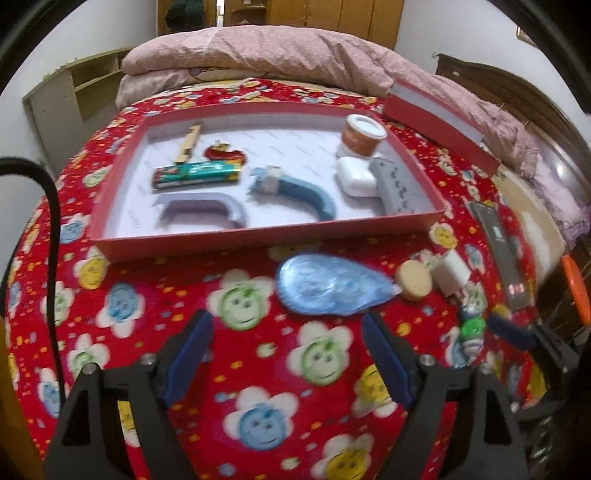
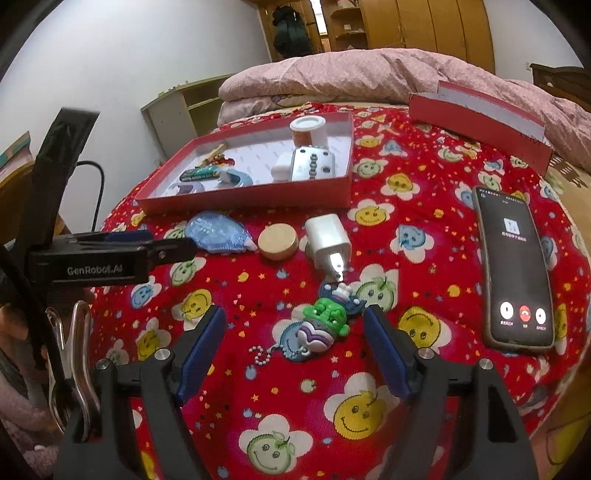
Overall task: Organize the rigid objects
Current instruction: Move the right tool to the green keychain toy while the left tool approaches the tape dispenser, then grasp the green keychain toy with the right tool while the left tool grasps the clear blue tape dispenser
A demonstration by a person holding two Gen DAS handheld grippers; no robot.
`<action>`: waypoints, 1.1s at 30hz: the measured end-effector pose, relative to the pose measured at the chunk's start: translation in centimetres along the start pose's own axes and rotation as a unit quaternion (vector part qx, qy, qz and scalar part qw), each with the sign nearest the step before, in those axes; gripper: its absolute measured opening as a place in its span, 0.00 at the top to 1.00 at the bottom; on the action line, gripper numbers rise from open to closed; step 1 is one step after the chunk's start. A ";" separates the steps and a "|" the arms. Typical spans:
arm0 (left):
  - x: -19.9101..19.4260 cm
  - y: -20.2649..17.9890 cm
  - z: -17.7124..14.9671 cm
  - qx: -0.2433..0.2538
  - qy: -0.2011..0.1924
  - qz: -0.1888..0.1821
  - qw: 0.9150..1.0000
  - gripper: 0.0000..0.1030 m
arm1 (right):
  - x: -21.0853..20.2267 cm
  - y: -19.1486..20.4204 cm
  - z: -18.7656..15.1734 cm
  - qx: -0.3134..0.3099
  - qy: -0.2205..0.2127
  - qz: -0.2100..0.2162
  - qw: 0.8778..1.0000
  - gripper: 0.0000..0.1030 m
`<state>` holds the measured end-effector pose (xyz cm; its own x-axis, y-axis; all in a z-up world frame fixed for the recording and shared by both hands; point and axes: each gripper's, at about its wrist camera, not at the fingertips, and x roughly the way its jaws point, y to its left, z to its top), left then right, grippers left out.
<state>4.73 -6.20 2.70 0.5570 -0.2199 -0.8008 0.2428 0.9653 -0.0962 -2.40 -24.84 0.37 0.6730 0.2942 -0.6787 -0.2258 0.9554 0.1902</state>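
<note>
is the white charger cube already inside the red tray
No, the white charger cube lies on the red patterned bedspread, outside the red cardboard tray.

Pink quilt (image 1: 266,55) bunched up at the far end of the bed. Wooden wardrobe (image 2: 424,26) behind it, plus an open shelf unit (image 1: 74,88) by the wall.

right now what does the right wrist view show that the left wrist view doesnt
Only the right wrist view: the black phone's lit call screen, the green cartoon keychain's bead chain, and the left gripper side-on.

Only the left wrist view: the tray's contents clearly, such as the green rectangular pack and curved blue plastic handle.

Both: the red cardboard tray, blue teardrop-shaped case, round wooden disc, white plug adapter.
</note>
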 end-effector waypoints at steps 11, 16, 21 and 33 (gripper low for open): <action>2.5 -3.4 0.6 0.044 -0.010 0.017 0.999 0.08 | 0.5 -0.9 -0.4 0.021 0.010 0.010 1.000 0.24; 3.5 -4.3 0.8 0.060 -0.024 0.040 0.997 0.04 | 0.8 -1.0 -0.6 0.018 0.008 0.007 1.000 0.24; 4.1 -4.2 1.1 0.052 -0.032 0.043 0.997 0.01 | 0.7 -0.9 -0.6 0.017 0.006 0.008 1.000 0.23; 3.0 -3.0 0.6 0.038 -0.039 0.047 0.997 0.12 | 0.6 -0.7 -0.7 0.015 0.002 0.010 1.000 0.21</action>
<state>6.14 -9.84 0.92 0.6403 -0.1418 -0.7549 0.2434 0.9696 0.0244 -2.27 -25.37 -0.68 0.6657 0.3129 -0.6775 -0.2177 0.9498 0.2247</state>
